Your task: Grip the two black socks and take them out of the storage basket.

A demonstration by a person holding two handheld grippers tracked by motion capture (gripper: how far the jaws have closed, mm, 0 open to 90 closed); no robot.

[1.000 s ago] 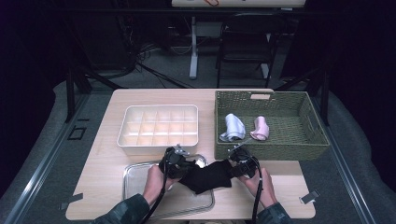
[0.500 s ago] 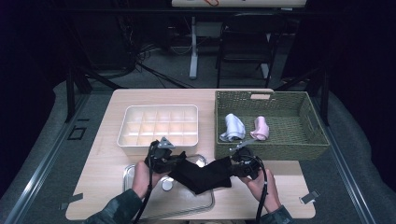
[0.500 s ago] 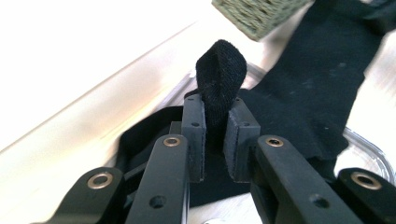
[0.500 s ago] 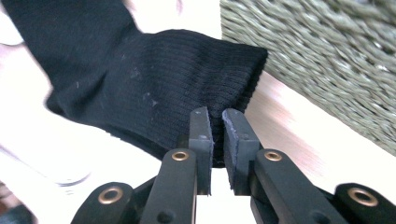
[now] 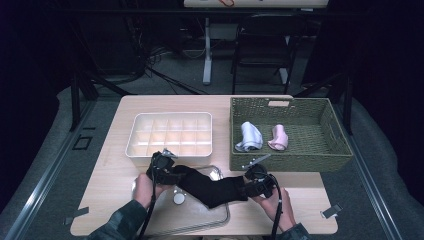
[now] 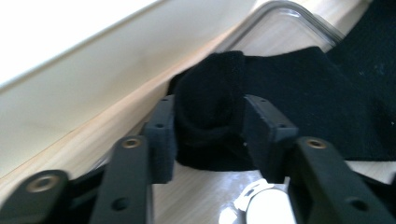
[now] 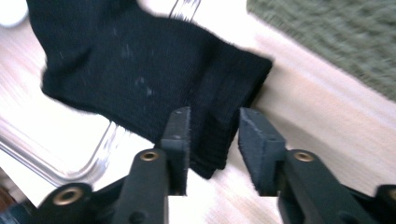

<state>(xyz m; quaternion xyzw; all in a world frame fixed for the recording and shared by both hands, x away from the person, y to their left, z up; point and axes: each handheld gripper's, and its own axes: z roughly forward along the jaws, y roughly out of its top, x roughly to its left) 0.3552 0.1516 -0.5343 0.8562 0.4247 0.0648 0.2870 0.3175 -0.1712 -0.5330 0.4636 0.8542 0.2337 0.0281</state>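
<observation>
Black sock (image 5: 212, 187) now lies stretched out flat, one end over the clear tray (image 5: 220, 222), the other on the bare counter (image 5: 115, 150) toward the wicker basket (image 5: 300, 162); a second ago it was bunched up between the two hands. Left tongs (image 5: 172, 172) have shifted out to the left since then; right tongs (image 5: 250, 187) are about where they were.

Both sets of jaws have just been opening. Left gripper view: toe end of the sock (image 6: 210, 107) sits between the pads, filling the gap, contact loose at best. Right gripper view: cuff end (image 7: 219, 135) lies against the left pad, with a clear gap to the right pad, so no grip.

High view adds the white divided organizer (image 5: 170, 135) behind the tray, plus a grey sock (image 5: 248, 136) and a pink sock (image 5: 278, 138) in the basket. Left gripper view shows the organizer wall (image 6: 93, 70) close beside the sock's toe.
</observation>
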